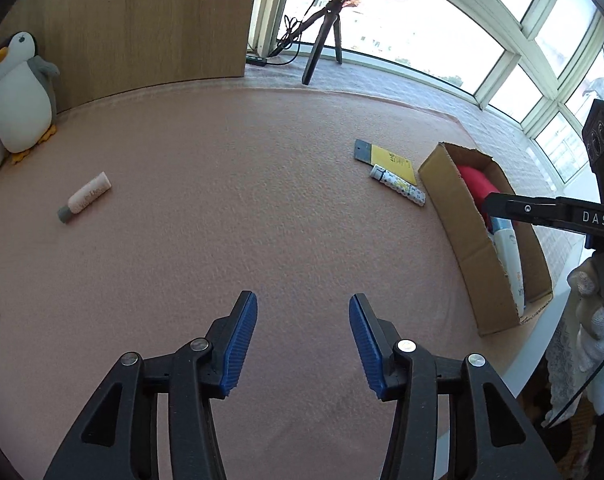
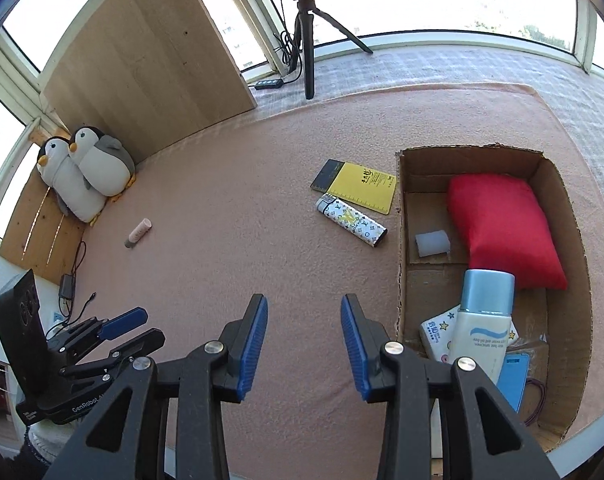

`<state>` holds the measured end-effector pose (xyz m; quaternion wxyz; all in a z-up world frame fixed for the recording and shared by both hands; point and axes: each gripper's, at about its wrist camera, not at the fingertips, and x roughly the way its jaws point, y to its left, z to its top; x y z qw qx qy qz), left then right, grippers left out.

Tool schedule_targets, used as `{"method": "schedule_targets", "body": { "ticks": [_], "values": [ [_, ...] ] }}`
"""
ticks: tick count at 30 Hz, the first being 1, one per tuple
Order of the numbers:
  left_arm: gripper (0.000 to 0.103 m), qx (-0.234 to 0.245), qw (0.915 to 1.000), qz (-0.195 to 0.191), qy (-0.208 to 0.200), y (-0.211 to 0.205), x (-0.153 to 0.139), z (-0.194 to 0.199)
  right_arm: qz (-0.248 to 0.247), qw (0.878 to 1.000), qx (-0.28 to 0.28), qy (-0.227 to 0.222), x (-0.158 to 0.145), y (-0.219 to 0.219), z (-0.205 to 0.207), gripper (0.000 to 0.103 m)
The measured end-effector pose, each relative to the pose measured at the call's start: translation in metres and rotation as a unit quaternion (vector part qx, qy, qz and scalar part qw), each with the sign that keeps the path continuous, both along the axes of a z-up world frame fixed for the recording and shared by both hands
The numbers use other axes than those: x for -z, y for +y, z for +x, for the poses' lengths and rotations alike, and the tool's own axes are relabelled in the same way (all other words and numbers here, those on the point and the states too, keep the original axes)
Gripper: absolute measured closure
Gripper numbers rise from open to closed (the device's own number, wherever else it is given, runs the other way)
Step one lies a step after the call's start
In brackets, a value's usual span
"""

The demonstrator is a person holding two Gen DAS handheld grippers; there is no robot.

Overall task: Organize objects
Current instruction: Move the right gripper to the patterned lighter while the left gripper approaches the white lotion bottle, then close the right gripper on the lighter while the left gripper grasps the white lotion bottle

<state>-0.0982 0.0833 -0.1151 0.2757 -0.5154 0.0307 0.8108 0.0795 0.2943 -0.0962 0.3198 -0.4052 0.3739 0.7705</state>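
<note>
Both the left gripper (image 1: 303, 344) and the right gripper (image 2: 304, 346) stand released, nothing between the jaws. Patterned lighter (image 2: 352, 221) lies mid-frame above the right jaws, long axis diagonal, just left of the cardboard box (image 2: 402, 240); right hand nearer.

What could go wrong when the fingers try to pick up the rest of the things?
The flat yellow notepad lies flush on the pink felt mat, so the fingers may slide off it. The patterned lighter touches the notepad's edge, so grabbing one could shove the other. The small pink tube lies on its side far from the brown cardboard box and might roll.
</note>
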Motion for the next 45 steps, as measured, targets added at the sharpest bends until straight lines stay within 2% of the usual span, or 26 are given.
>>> {"method": "schedule_targets", "body": {
  "ticks": [3,6,9,13,19,27,36,42,45],
  "values": [
    [0.045,-0.025,0.9997,-0.001,0.003,-0.030,-0.002,-0.003,0.001,0.999,-0.034,-0.019,0.000,0.012,-0.032,0.062],
    [0.043,-0.045,0.9990,0.001,0.008,-0.055,-0.007,-0.004,-0.016,0.998,-0.055,-0.038,0.009,0.032,-0.061,0.061],
    [0.043,-0.058,0.9981,-0.008,0.019,-0.071,-0.011,-0.003,-0.043,0.995,-0.060,-0.061,0.027,0.056,-0.084,0.061],
    [0.041,-0.073,0.9969,-0.016,0.026,-0.091,-0.014,-0.003,-0.043,0.991,-0.053,-0.111,0.049,0.081,-0.104,0.061],
    [0.041,-0.091,0.9955,-0.016,0.019,-0.109,-0.011,-0.006,-0.045,0.984,-0.050,-0.163,0.071,0.100,-0.115,0.061],
    [0.041,-0.083,0.9963,-0.011,0.017,-0.106,-0.009,-0.013,-0.051,0.979,-0.042,-0.195,0.090,0.110,-0.114,0.061],
    [0.041,-0.074,0.9971,-0.009,0.013,-0.098,-0.004,-0.023,-0.085,0.979,-0.036,-0.182,0.098,0.096,-0.103,0.061],
    [0.041,-0.071,0.9972,-0.019,0.014,-0.095,0.000,-0.029,-0.117,0.983,-0.030,-0.140,0.096,0.071,-0.095,0.061],
    [0.041,-0.070,0.9972,-0.024,0.015,-0.093,0.002,-0.033,-0.116,0.985,-0.032,-0.126,0.095,0.056,-0.092,0.061]
  ]
}}
